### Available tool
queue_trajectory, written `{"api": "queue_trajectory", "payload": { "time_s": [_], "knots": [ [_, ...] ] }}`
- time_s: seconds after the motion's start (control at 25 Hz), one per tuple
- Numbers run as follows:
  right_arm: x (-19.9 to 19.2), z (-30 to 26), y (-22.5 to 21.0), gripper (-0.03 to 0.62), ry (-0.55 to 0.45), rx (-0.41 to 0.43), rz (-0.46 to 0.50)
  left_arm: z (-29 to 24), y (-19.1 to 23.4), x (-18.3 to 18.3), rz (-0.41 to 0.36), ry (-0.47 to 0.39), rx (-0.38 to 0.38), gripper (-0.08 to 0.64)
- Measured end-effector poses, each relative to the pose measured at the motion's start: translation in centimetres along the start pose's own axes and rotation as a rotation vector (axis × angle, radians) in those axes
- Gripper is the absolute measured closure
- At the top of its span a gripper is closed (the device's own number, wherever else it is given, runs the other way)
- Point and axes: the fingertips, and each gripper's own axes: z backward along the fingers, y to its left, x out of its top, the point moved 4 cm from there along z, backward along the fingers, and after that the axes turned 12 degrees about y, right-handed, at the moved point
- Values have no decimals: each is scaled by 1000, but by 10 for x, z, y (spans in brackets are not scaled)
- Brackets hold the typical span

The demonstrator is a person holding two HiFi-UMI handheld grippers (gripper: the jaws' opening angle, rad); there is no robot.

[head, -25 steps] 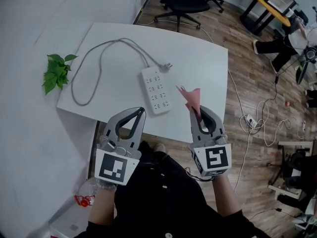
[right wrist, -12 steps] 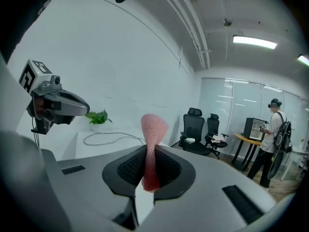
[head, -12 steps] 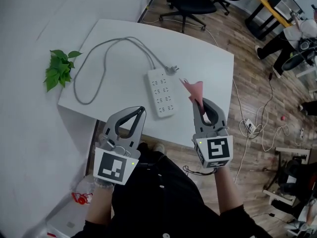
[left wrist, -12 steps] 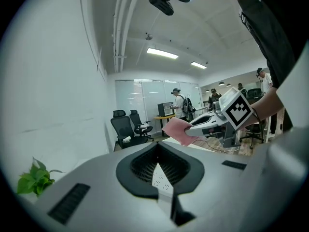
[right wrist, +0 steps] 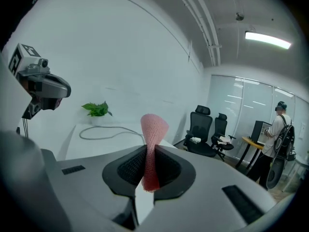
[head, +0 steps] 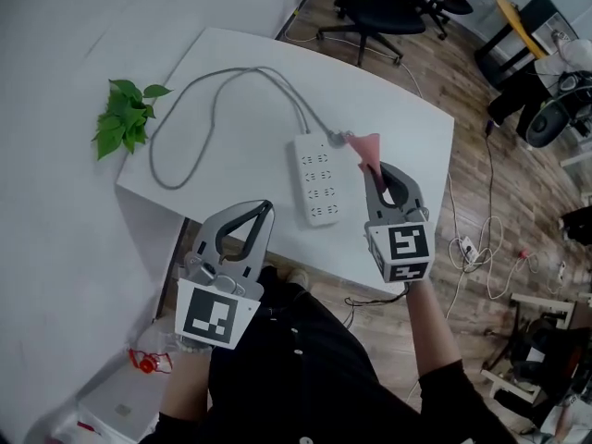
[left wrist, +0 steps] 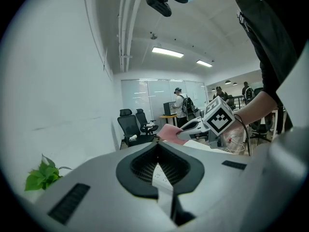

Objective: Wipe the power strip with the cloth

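Just right of the power strip (head: 317, 178), my right tongs (head: 374, 168) pinch the soft, floppy pink cloth (head: 367, 145) by one end; left tongs (head: 260, 210) closed, empty.

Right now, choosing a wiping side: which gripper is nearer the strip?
Right. The right gripper, holding the cloth, flanks the strip on its right; the left gripper is farther, off its near-left corner.

Power strip (head: 319, 178) on table (head: 398, 100), cloth (head: 368, 146) right of it, plant (head: 125, 123) left of table
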Motion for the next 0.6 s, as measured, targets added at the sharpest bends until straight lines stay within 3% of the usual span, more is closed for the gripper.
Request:
{"api": "queue_trajectory", "payload": {
  "time_s": [0.6],
  "knots": [
    [-1,-99,7,535,113,52,101,16,21,-14,33,18,63,548]
  ]
}}
